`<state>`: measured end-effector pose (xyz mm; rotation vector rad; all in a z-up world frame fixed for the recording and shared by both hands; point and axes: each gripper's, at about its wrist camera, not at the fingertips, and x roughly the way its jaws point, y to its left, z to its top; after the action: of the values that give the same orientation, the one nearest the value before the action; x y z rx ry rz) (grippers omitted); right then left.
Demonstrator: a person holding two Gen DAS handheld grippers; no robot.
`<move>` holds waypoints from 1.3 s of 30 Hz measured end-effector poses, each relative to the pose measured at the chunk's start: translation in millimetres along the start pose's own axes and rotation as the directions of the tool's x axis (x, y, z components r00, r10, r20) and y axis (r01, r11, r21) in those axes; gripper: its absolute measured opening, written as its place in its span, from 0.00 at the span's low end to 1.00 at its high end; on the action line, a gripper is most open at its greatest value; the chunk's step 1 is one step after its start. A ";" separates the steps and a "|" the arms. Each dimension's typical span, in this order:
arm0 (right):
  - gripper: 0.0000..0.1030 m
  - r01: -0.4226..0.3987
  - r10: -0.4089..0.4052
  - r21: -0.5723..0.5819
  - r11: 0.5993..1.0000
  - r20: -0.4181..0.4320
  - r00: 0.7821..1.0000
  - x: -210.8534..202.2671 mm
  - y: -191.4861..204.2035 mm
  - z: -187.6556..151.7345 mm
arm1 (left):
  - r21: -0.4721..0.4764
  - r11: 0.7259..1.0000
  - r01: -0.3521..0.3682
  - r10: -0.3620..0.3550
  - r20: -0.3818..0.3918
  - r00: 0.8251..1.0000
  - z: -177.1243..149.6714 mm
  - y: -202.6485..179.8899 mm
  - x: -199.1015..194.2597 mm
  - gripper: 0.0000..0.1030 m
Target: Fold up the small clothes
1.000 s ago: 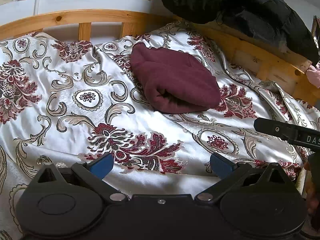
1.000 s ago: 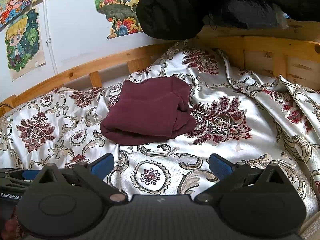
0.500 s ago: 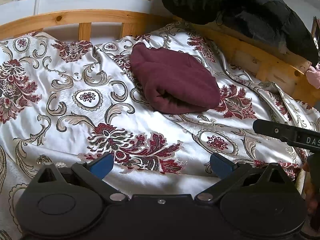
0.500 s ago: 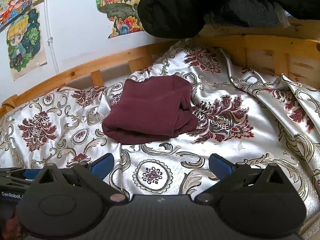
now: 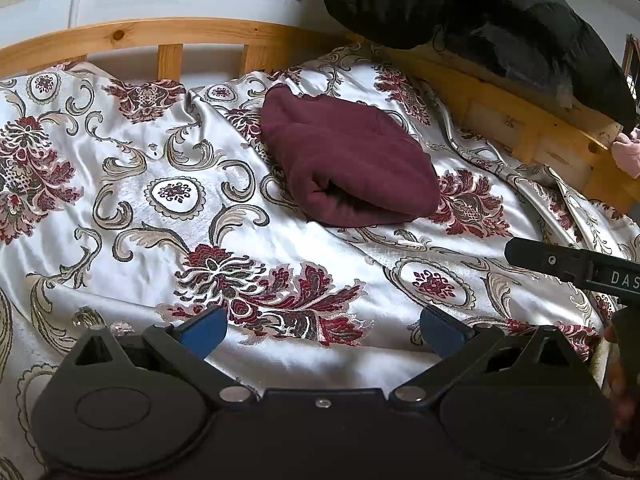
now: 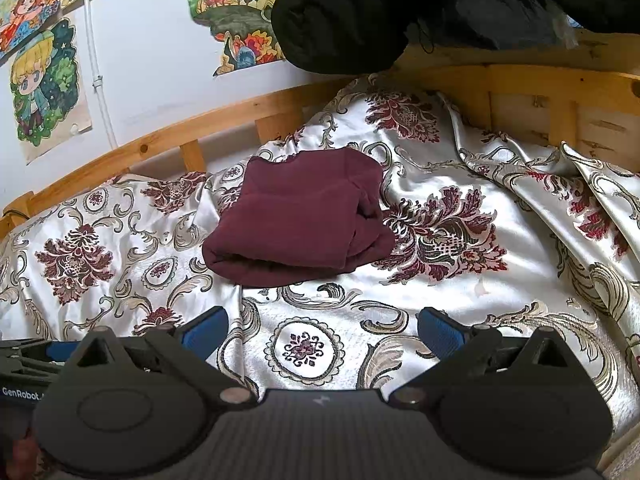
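Both the left claw [image 5: 322,326] and the right claw [image 6: 322,326] hover released and empty above the floral bedspread [image 5: 160,216]. The folded maroon garment [image 5: 348,160] lies on it well ahead of both claws, touching neither.

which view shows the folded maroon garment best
The right wrist view: the folded maroon knit garment lies near centre, its flat top and layered front edge both visible. The left wrist view shows it at an angle, mainly its rolled front opening.
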<state>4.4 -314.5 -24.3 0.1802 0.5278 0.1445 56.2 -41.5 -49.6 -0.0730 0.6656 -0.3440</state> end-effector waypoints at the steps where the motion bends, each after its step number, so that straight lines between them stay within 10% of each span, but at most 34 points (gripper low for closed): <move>1: 1.00 0.000 0.000 0.000 1.000 0.000 1.000 0.1 -0.3 0.0 | 0.000 1.000 0.000 0.000 0.001 1.000 -0.1 0.2 0.2 0.99; 32: 1.00 0.010 -0.010 0.016 1.000 -0.005 1.000 1.0 -3.9 0.9 | 0.000 1.000 -0.012 0.012 0.011 1.000 -0.5 0.1 -1.4 0.99; 39: 1.00 0.011 -0.010 0.016 1.000 -0.007 1.000 1.1 -3.8 0.8 | 0.064 0.986 -0.156 0.153 0.057 0.987 -0.2 -8.3 -4.0 0.99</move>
<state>6.1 -318.1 -24.9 0.1924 0.5368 0.1308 50.7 -47.9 -45.9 0.0350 0.6033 -0.2145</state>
